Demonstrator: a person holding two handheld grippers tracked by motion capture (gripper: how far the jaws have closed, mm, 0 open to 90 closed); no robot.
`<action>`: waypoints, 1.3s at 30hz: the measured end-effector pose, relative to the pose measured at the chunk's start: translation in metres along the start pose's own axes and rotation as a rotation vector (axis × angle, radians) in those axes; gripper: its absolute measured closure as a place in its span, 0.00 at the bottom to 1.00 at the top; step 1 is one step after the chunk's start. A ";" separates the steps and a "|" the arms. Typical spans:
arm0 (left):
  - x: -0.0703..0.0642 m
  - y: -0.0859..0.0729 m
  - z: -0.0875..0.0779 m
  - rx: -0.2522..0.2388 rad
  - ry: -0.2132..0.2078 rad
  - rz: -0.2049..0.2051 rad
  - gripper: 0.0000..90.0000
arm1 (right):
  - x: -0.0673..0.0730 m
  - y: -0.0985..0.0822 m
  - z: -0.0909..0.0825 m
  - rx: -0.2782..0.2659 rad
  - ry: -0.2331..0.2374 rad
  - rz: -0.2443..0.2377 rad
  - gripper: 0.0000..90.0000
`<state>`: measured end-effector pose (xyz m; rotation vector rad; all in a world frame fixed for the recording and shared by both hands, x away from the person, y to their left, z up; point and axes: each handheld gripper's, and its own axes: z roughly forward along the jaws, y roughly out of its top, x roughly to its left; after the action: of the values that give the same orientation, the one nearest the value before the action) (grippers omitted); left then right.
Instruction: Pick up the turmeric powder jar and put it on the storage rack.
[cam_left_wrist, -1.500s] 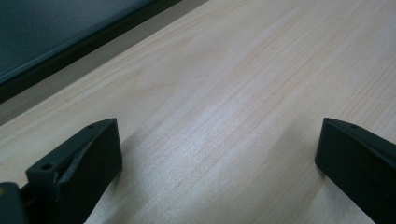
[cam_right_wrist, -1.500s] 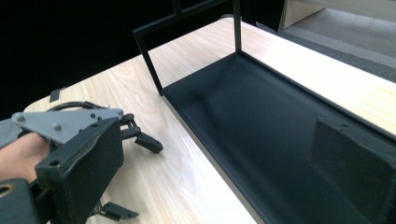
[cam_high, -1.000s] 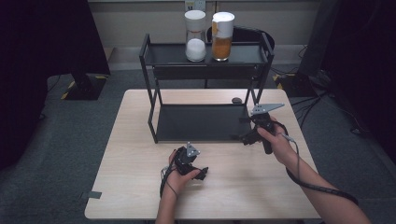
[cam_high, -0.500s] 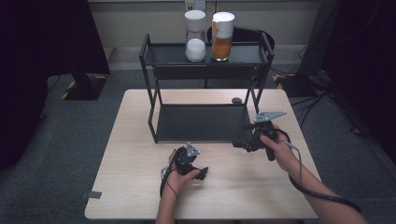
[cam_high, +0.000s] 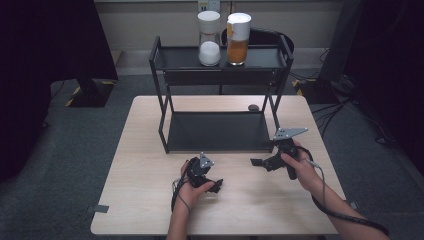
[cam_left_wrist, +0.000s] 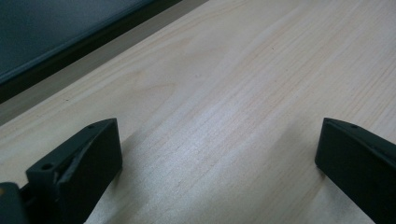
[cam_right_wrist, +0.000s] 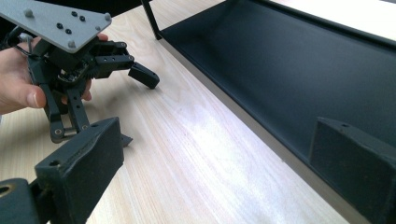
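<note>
- Both tongs stood released, holding nothing: the left tongs (cam_high: 216, 187) low on the tabletop (cam_high: 145, 150), the right tongs (cam_high: 256, 162) pointing toward nine o'clock.
- The black rack (cam_high: 218, 131) lay at twelve o'clock, its long axis left-to-right, nearer the right hand (cam_high: 300, 162).

We hold our left gripper (cam_high: 216, 186) low in front of us, with the left hand (cam_high: 192, 187) closed around its body and the forearm coming straight up from below. Its jaws stand wide apart with nothing between them. Our right gripper (cam_high: 256, 162) points to the left, the right hand (cam_high: 295, 162) grips its handle, and its jaws are also spread wide.
</note>
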<state>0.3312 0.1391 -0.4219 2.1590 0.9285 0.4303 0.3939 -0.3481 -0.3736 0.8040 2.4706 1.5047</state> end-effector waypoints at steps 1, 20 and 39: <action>0.000 0.000 0.000 0.000 0.000 0.000 0.00 | 0.000 -0.002 0.000 -0.001 0.001 0.003 0.03; 0.000 0.000 0.000 0.000 0.000 0.000 0.00 | -0.004 -0.027 -0.006 0.017 -0.008 0.019 0.03; 0.000 0.000 0.000 0.000 0.000 0.000 0.00 | -0.010 -0.050 -0.018 0.030 -0.036 0.043 0.03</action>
<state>0.3311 0.1391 -0.4220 2.1586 0.9285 0.4306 0.3764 -0.3853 -0.4091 0.8873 2.4713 1.4567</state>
